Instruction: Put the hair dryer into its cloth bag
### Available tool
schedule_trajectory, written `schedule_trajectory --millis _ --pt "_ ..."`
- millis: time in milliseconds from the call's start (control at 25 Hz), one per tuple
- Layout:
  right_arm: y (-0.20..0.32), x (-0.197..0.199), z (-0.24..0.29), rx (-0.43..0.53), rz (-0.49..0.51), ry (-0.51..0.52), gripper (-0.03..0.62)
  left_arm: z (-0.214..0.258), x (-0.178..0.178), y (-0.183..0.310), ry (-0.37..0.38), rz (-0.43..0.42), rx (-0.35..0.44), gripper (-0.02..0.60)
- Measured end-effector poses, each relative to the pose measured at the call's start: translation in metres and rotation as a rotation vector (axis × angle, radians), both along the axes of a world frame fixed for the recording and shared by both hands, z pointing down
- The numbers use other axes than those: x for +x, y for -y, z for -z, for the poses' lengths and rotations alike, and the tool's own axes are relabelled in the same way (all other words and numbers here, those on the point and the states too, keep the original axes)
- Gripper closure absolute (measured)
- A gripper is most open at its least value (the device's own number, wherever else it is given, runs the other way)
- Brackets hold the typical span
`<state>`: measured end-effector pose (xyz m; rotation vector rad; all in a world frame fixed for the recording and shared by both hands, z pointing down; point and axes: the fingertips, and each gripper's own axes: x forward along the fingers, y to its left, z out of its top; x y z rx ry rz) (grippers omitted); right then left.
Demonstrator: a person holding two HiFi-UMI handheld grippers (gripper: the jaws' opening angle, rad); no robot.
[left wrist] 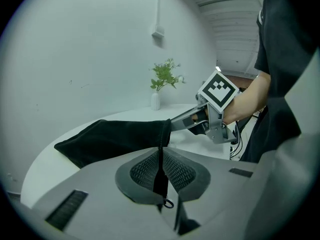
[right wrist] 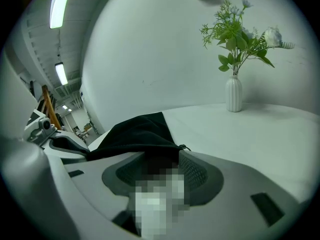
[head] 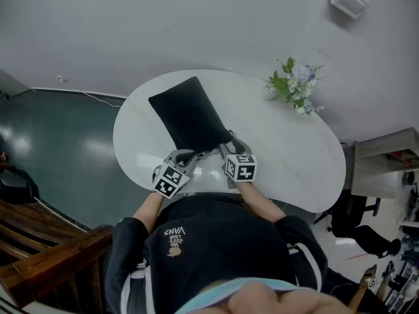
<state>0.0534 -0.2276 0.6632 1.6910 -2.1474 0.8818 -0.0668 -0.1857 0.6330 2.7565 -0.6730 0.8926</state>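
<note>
We had the white oval table spread ahead of both pairs of jaws. Its open top ran wide to the right of the right jaws, and only a narrow strip of it lay on the near side, under them. The table's rim curved round close behind the jaws and again past the far end of the bag.

On the table lay the black cloth bag, flat, with its long axis running away from the jaws. Its closed end pointed toward the far rim and lay near it, and its mouth was at the jaw tips. Whether anything was inside it we could not tell.

The left gripper was closed almost pad to pad, with a thin fold of the bag's mouth edge pinched between the pads. The right gripper sat just beside it on the same edge. The black cloth ran in between its pads (seen from the left gripper view, its fingers lay close together on the hem), so we read it as clamped on the bag too.

A white vase of flowers stood beyond and to the right of the right jaws, near the far rim and well apart from the bag. A small ring hung just below the left pads.
</note>
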Motion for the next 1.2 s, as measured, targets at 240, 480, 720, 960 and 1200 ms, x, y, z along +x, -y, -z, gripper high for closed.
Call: schedule_trajectory --millis 240,480,720,960,1200 --pt "-0.011 0.007 -0.007 -0.032 0.044 0.01 0.385 -0.008 0.0 -0.007 0.034 0.057 -0.007 0.545" --pt "-0.022 0.01 0.003 -0.019 0.086 0.024 0.387 -0.003 0.0 -0.011 0.023 0.128 0.002 0.468" --pt "-0.034 0.012 0.022 0.02 0.126 0.055 0.387 0.008 0.0 -0.017 -0.006 0.202 0.026 0.449" --pt "-0.057 0.013 0.043 0.075 0.197 0.063 0.387 0.029 -0.002 -0.026 -0.047 0.309 0.095 0.448" --pt "-0.083 0.027 0.059 0.121 0.228 0.05 0.395 0.053 0.001 -0.043 -0.089 0.412 0.186 0.451"
